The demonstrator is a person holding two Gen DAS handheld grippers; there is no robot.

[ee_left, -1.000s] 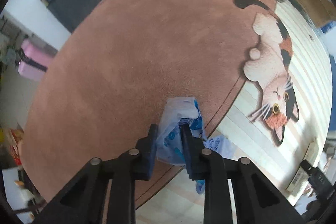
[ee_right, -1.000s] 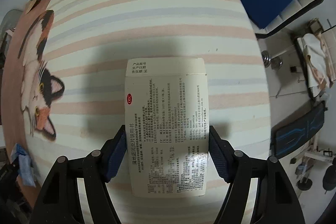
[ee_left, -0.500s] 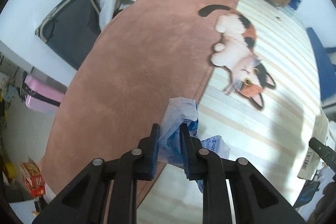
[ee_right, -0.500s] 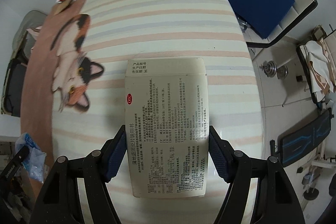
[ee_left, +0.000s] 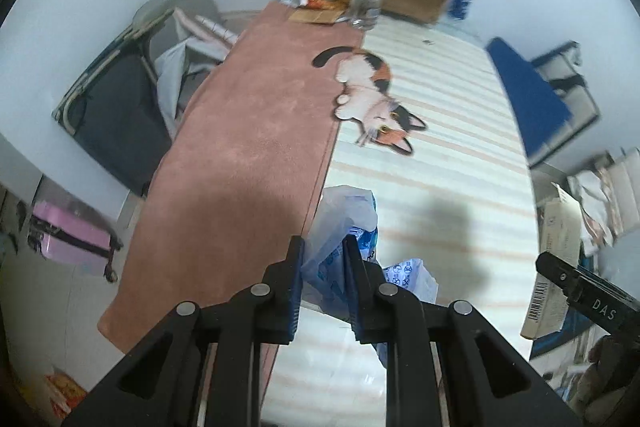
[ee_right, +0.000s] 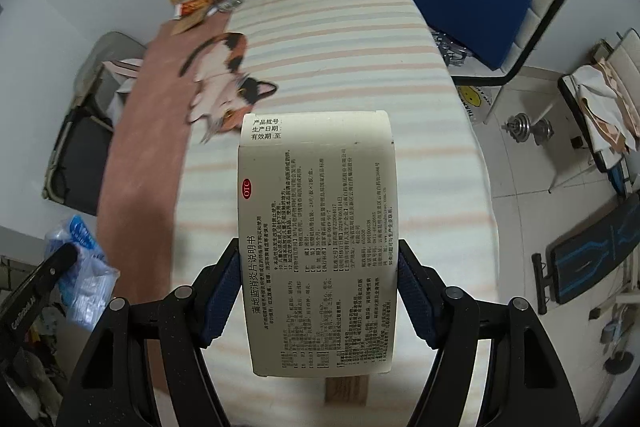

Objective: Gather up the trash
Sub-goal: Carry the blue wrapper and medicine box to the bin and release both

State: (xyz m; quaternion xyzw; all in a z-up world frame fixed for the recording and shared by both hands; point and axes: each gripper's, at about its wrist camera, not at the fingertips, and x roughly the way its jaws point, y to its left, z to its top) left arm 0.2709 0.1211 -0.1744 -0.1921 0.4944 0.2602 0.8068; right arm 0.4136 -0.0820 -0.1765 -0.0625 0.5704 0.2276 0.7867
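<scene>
Both grippers up off the mat since a second ago.
Left gripper still pinches the bag; right gripper still clamps the box, cat print at ten o'clock.

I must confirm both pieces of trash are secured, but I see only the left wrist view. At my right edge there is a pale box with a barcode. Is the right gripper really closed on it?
Observer: Yes. In the right wrist view the right gripper is clamped on the medicine box, one pad on each long side.
Operator: Is the box lifted, or lying on the table?
Observer: Lifted; the striped tablecloth lies far beneath it.
Operator: What is printed on the face I cannot see?
Observer: Dense black text and a red OTC mark.
</scene>
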